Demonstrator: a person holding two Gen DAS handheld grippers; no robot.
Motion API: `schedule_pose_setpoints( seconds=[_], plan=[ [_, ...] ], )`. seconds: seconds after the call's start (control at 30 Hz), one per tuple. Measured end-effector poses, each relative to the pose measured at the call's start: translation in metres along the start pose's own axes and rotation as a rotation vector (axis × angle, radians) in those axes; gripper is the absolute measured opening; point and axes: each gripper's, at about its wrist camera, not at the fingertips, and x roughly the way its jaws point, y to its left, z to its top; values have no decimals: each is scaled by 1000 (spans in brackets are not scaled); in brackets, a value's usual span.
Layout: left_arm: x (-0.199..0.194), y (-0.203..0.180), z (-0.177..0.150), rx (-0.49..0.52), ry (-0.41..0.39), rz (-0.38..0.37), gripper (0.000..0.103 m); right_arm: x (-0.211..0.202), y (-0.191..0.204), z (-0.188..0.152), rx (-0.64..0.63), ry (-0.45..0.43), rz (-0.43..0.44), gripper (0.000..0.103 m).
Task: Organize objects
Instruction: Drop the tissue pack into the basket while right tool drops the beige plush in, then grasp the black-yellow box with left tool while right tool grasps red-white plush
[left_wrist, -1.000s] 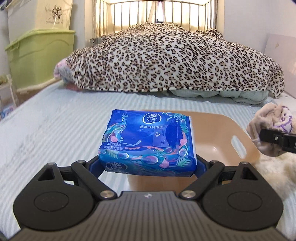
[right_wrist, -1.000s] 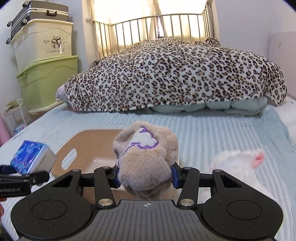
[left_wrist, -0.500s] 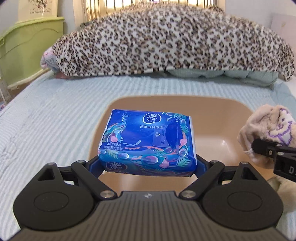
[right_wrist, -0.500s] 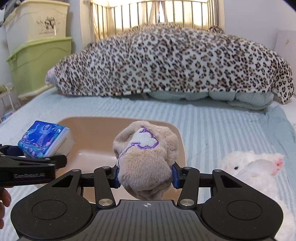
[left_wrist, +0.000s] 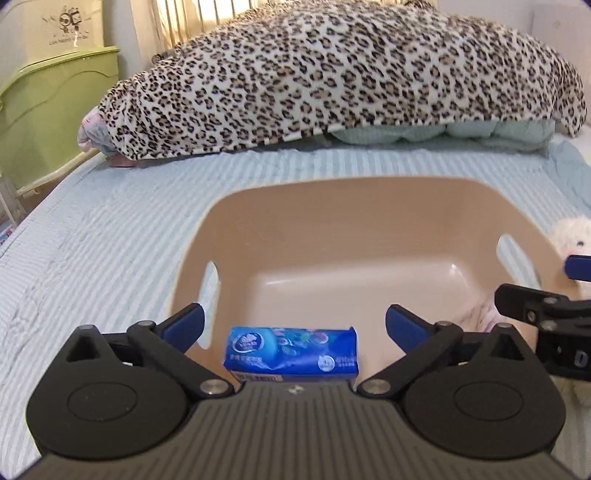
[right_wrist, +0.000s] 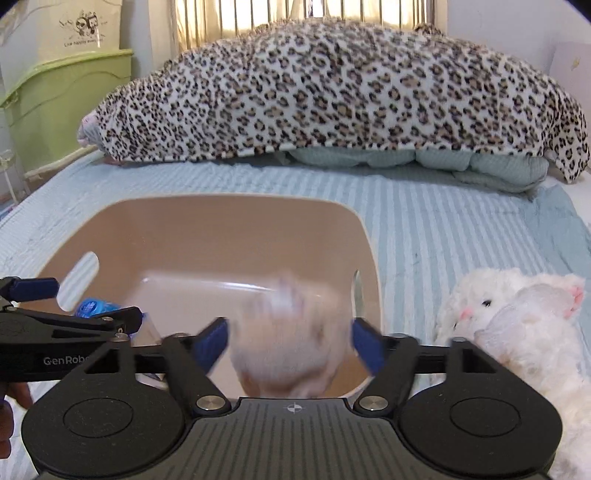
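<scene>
We hold our black left tool (left_wrist: 293, 326) level with its blue-padded fingers spread wide, gripping nothing. Our black right tool (right_wrist: 290, 341) sits beside it, fingers likewise parted. Our left hand (right_wrist: 11, 410) shows at its handle.

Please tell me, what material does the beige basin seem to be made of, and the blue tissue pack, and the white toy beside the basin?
Beige basin: probably plastic, smooth and semi-matte, with moulded handle slots and soft highlights on its floor.
Blue tissue pack: thin glossy printed film, apparently plastic, with a crimped end seam.
White toy: plush, seemingly synthetic fur; fuzzy pile and pink ear lining.
</scene>
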Motion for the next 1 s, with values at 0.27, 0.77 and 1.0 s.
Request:
schedule_pose_setpoints(
  seconds=[0.27,0.77,1.0],
  plan=[
    [-26,8,-3,-4,-11,-2,103,-43,-2,2,5,-65,0,103],
    [-66,50,-49,-18,20,-18,103,-73,9,-44,10,2,-22,103],
    [-57,67,-75,-11,79,-12,103,-62,21,-68,-40,62,-40,103]
  ],
)
